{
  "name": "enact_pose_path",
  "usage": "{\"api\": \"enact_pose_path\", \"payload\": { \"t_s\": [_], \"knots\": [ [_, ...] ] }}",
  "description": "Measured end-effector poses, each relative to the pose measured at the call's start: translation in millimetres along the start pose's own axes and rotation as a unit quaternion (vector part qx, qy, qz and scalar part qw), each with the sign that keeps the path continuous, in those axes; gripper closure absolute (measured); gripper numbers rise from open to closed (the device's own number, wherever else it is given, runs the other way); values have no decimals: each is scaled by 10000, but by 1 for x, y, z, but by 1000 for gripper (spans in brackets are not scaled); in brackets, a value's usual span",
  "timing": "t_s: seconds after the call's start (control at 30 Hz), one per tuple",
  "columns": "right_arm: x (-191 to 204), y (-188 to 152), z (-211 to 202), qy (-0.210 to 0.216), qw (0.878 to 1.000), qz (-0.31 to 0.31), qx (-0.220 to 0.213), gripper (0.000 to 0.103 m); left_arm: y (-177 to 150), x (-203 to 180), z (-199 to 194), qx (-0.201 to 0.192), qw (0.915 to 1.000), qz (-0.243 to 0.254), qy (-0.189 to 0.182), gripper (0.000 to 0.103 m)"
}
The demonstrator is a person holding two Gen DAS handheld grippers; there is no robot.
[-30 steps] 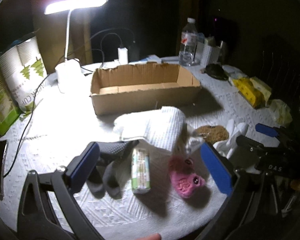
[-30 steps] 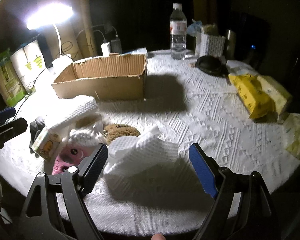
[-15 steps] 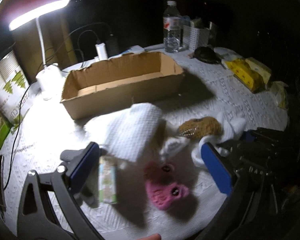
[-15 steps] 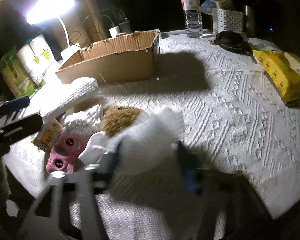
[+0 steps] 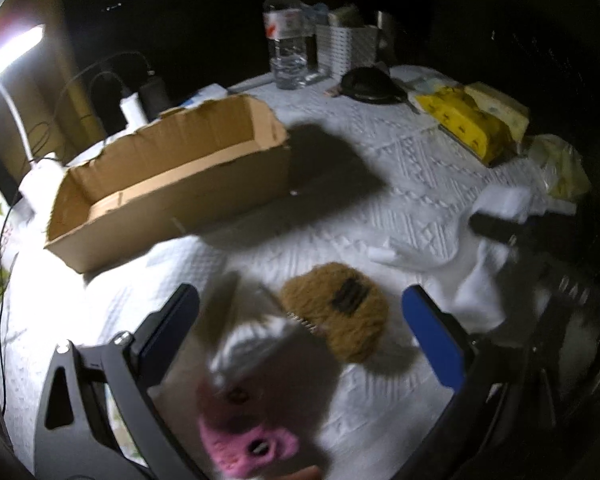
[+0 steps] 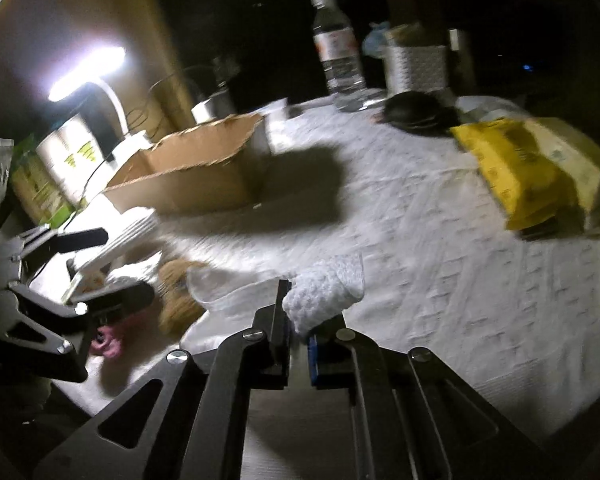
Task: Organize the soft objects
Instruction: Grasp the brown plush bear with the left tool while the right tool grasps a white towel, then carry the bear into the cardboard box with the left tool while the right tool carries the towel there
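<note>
My right gripper (image 6: 298,320) is shut on a white knitted cloth (image 6: 328,288) and holds it just above the white tablecloth; the cloth also shows at the right of the left wrist view (image 5: 476,276). My left gripper (image 5: 300,320) is open over a pile of soft things: a brown fuzzy pouch (image 5: 340,312), a pink plush toy (image 5: 244,444) and a blurred white cloth (image 5: 256,344). The open cardboard box (image 5: 168,184) stands behind them, also in the right wrist view (image 6: 196,176).
A lit desk lamp (image 6: 88,76) and cables stand at the back left. A water bottle (image 5: 286,36), a white basket (image 5: 348,48), a black object (image 5: 370,86) and yellow packets (image 5: 468,124) lie at the back right.
My right gripper has closed on the white cloth and lifted it. My left gripper has moved forward and right over the pile, still open.
</note>
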State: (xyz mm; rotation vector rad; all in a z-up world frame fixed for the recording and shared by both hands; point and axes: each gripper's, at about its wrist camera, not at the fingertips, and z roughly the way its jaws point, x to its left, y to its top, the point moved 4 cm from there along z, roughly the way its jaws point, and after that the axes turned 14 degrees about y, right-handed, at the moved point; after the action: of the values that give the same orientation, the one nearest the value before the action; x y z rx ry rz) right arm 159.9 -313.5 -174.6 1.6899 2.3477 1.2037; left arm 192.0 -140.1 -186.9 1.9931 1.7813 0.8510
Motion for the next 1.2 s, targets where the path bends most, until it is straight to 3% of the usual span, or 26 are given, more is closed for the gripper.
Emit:
{"api": "enact_pose_path", "payload": {
  "t_s": [0.2, 0.37, 0.43, 0.5, 0.53, 0.6, 0.67, 0.7, 0.8, 0.87, 0.9, 0.93, 1.0, 1.03, 1.2],
  "knots": [
    [-36, 14, -20, -364, 9990, 144, -216, 96, 3, -22, 23, 170, 9995, 268, -77, 1],
    [-42, 15, -10, -259, 9994, 228, -99, 95, -1, -30, 41, 336, 9985, 441, -27, 1],
    [-38, 12, -1, -93, 9995, 288, 30, 84, -2, -34, 44, 333, 9978, 580, 4, 2],
    [-36, 7, 11, 160, 9988, 410, 222, 42, -4, -40, 44, 294, 9967, 751, 33, 2],
    [-35, 3, 16, 277, 9980, 467, 338, 37, -5, -44, 43, 250, 9960, 859, 34, 2],
    [-34, -3, 21, 299, 9974, 461, 472, 35, -7, -49, 43, 217, 9950, 976, -44, 3],
    [-31, -9, 25, 214, 9975, 353, 579, 33, -11, -55, 42, 216, 9933, 1125, -125, 14],
    [-30, -13, 26, 163, 9974, 299, 629, 32, -12, -57, 43, 193, 9928, 1178, -108, 14],
    [-26, -20, 27, -25, 9978, 86, 652, 32, -14, -57, 44, 147, 9928, 1175, -158, 21],
    [-23, -22, 28, -123, 9977, 5, 671, 32, -12, -52, 42, 108, 9938, 1107, -73, 40],
    [-22, -23, 29, -146, 9978, -8, 643, 34, -11, -49, 42, 108, 9941, 1076, -71, 43],
    [-22, -23, 28, -143, 9981, -15, 602, 39, -11, -46, 42, 113, 9947, 1018, -125, 45],
    [-25, -22, 30, -379, 9976, -104, 562, 80, -10, -42, 40, 109, 9955, 918, -210, 49],
    [-27, -21, 30, -420, 9974, -100, 570, 90, -10, -41, 38, 94, 9958, 888, -224, 50],
    [-27, -17, 19, -348, 9984, -63, 452, 94, -9, -36, 31, 37, 9963, 724, -451, 57]
  ]
}}
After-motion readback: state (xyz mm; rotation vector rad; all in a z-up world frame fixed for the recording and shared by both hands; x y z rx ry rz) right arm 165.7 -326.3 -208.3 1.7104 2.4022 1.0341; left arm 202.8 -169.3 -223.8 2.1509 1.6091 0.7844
